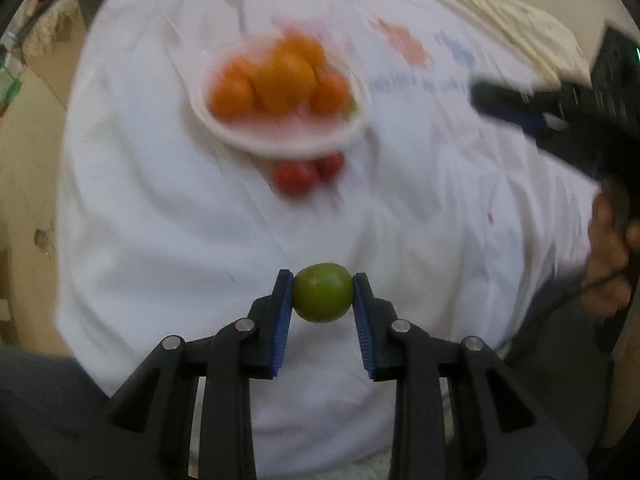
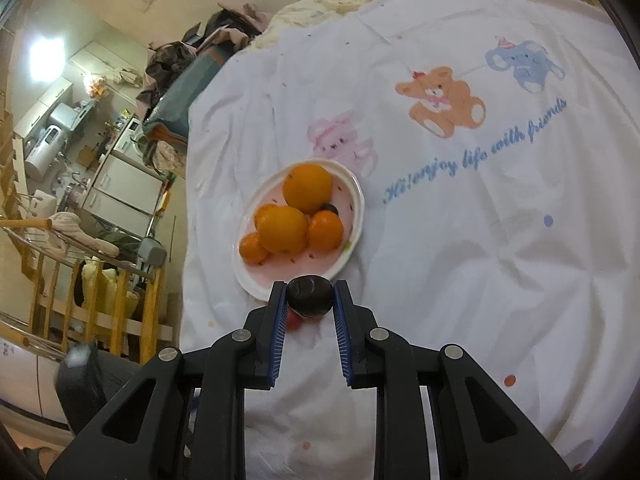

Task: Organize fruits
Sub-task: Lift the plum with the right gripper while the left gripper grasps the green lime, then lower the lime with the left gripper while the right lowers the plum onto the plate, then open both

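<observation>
Left gripper (image 1: 323,293) clenched on a small green lime (image 1: 323,292), smooth and round, held above the white bedsheet (image 1: 160,220). Right gripper (image 2: 310,295) clamps a dark plum (image 2: 310,295) at the near rim of the pink-and-white plate (image 2: 352,240). Plate holds a pile of oranges (image 2: 307,188); two red fruits (image 1: 296,176) lie just beside its rim. Sheet print reads "Hi! enjoy life with friends" (image 2: 476,162), with a bear (image 2: 442,100) and an elephant (image 2: 524,64).
</observation>
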`<state>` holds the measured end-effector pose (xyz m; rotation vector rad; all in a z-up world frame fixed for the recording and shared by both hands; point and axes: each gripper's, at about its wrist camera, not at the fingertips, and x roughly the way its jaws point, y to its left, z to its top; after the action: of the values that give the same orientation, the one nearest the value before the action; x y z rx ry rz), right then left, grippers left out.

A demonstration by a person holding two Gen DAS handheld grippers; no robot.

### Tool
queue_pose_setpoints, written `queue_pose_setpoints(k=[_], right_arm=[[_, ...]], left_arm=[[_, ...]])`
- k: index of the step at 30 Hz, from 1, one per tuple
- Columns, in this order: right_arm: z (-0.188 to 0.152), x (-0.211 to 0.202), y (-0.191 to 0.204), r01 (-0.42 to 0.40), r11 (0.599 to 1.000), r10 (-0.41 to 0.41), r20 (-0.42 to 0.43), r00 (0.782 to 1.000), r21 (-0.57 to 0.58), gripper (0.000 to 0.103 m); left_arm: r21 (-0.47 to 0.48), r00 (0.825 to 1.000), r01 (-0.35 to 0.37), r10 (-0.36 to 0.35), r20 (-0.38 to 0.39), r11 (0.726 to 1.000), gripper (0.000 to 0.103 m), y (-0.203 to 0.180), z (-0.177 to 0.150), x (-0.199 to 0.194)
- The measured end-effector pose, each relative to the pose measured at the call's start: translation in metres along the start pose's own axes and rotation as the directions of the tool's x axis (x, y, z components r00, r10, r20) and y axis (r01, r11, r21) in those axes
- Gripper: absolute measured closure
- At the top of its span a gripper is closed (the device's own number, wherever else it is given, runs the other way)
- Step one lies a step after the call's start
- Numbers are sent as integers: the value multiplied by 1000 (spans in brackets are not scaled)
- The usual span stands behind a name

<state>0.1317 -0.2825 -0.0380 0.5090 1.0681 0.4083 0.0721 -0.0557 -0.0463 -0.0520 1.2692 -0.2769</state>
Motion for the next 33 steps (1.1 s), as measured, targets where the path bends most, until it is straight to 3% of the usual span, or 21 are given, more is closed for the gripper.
queue_pose_setpoints(k=[8, 13, 18, 25, 33], right_arm=[[36, 18, 6, 25, 999, -26, -14, 1000, -48, 79], [58, 46, 9, 44, 995, -48, -39, 998, -93, 79], [75, 81, 2, 48, 995, -56, -83, 995, -87, 79], [83, 126, -12, 70, 993, -84, -146, 986, -98, 79], [82, 152, -13, 79, 990, -101, -187, 977, -119, 79]], left_arm=[[-46, 993, -74, 78, 94, 996, 77, 42, 87, -7], [-100, 990, -105, 114, 88, 989, 77, 67, 131, 17], [-95, 989, -96, 106, 107, 991, 77, 77, 172, 52], [-92, 992, -69, 78, 100, 993, 77, 72, 205, 83], [-91, 995, -82, 86, 51, 993, 77, 67, 212, 110]])
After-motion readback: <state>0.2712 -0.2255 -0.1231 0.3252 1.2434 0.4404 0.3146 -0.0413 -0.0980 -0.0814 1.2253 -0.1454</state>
